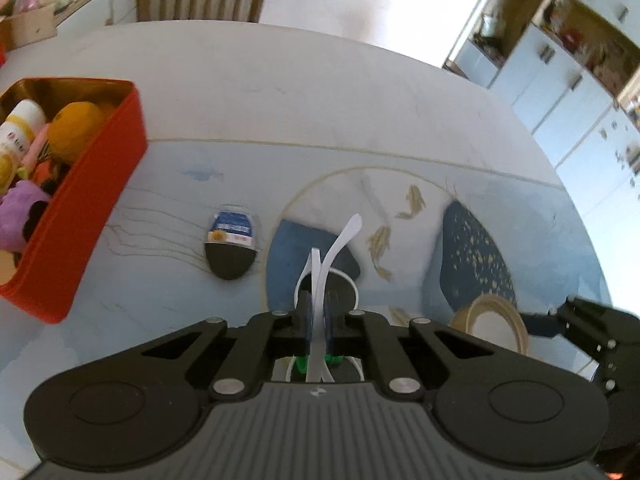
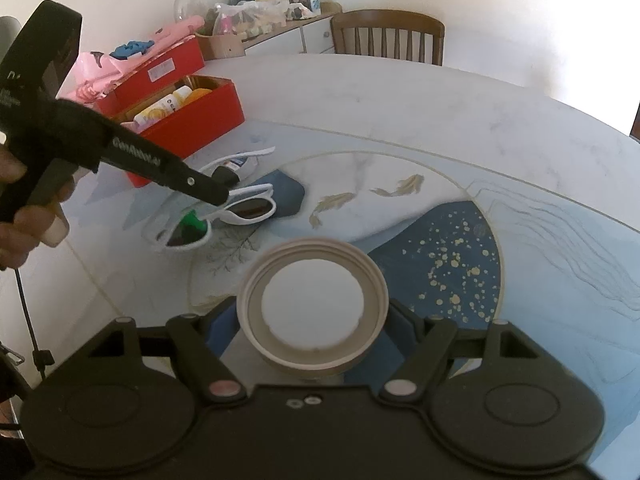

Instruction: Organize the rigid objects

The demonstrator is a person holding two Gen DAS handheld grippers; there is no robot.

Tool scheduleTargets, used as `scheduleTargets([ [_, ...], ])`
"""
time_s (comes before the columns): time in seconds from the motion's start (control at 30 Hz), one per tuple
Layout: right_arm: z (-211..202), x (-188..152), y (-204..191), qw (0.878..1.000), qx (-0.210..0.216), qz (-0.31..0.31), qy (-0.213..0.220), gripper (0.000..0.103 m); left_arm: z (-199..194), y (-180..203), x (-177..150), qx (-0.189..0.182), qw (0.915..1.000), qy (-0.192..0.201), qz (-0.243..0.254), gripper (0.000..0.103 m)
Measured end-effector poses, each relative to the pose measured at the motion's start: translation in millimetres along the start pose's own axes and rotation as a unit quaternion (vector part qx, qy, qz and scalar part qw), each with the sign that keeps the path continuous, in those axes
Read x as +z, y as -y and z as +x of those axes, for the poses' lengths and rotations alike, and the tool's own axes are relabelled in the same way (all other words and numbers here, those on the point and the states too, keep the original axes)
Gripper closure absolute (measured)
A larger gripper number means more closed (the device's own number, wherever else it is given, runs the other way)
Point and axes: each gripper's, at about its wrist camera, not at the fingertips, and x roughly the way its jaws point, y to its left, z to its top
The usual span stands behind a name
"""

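Left gripper [image 1: 318, 320]: its jaws are pressed together on the thin white temple arms of the white sunglasses [image 2: 224, 216], near the bridge; in the right wrist view the black tip sits on the frame between the two lenses.
Sunglasses position: they lie on or just above the tabletop [image 1: 360, 100], beside a dark blue pouch [image 2: 286, 196]; I cannot tell if they are already lifted.
Grip risk: the hold is on narrow, springy plastic strips, so I judge the frame can swing, twist or slide out when the hand moves, and the hinges can fold unexpectedly.
Green piece [image 2: 192, 220]: a small green thing shows behind one lens; what it is I cannot tell, but it may catch on the frame.
Right gripper [image 2: 314, 324]: its jaws stand wide on both sides of a round beige lid [image 2: 312, 304], seemingly holding it by the rim; contact of the pads is hidden, so a light hold could let the lid tip and drop.
Red box [image 1: 96, 184]: it stands well apart to the left, already crowded with plush toys and a bottle; the sunglasses may not lie flat in it, if that is the destination.
Crossing risk: the two grippers work near each other, and a wide sweep can knock the lid or the small blue-and-black package [image 1: 231, 246] on the tabletop.
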Motion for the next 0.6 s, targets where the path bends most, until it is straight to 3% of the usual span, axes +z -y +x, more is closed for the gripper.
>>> scheduleTargets([
  [0.1, -1, 0, -1, 1.0, 0.0, 0.002, 0.002, 0.027, -6, -10, 3, -0.018, 0.999, -0.001, -0.04, 0.097],
  [0.2, -2, 0, -3, 1.0, -0.001, 0.0, 0.004, 0.027, -14, -9, 5, -0.012, 0.999, 0.0, -0.044, 0.097],
  [0.3, -4, 1, -6, 1.0, -0.001, -0.002, 0.006, 0.027, -38, 9, 7, 0.005, 0.9987, 0.044, 0.023, 0.097],
  [0.4, -3, 2, -8, 1.0, -0.002, -0.001, 0.007, 0.027, -55, 36, 1, 0.053, 0.9872, 0.095, 0.116, 0.097],
  [0.47, -3, 3, -9, 1.0, -0.003, -0.003, 0.008, 0.027, -60, 61, -13, 0.097, 0.9639, 0.132, 0.21, 0.097],
  [0.57, -2, 5, -11, 1.0, -0.004, -0.005, 0.007, 0.027, -40, 101, -58, 0.163, 0.8894, 0.17, 0.392, 0.097],
  [0.6, -2, 5, -11, 1.0, -0.004, -0.005, 0.007, 0.027, -32, 107, -69, 0.163, 0.8773, 0.163, 0.421, 0.097],
])
